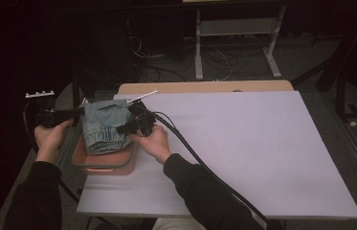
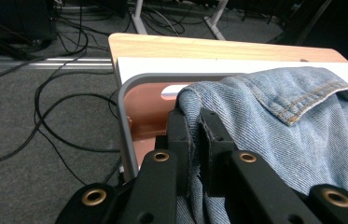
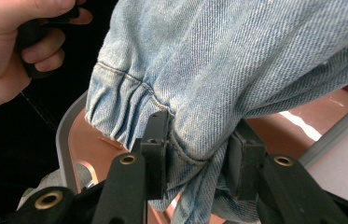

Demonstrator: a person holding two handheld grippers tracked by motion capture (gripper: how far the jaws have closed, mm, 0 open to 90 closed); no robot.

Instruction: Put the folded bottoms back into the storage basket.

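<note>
Both grippers, left (image 1: 73, 114) and right (image 1: 130, 125), clamp the faded blue denim garment (image 1: 103, 125) above the salmon plastic bin (image 1: 103, 164); next: lower, then open fingers.

The denim garment (image 1: 103, 125) hides most of the pink bin's (image 1: 103, 167) inside. In the right gripper view, the garment's upper part is cut off.

The left gripper (image 2: 195, 140) has its black jaws closed on a fold of the denim garment (image 2: 279, 126), which drapes over the pink bin (image 2: 127, 100) with a grey rim. Beyond lies the bench (image 2: 209, 49); cables (image 2: 50, 112) trail across grey carpet.
</note>
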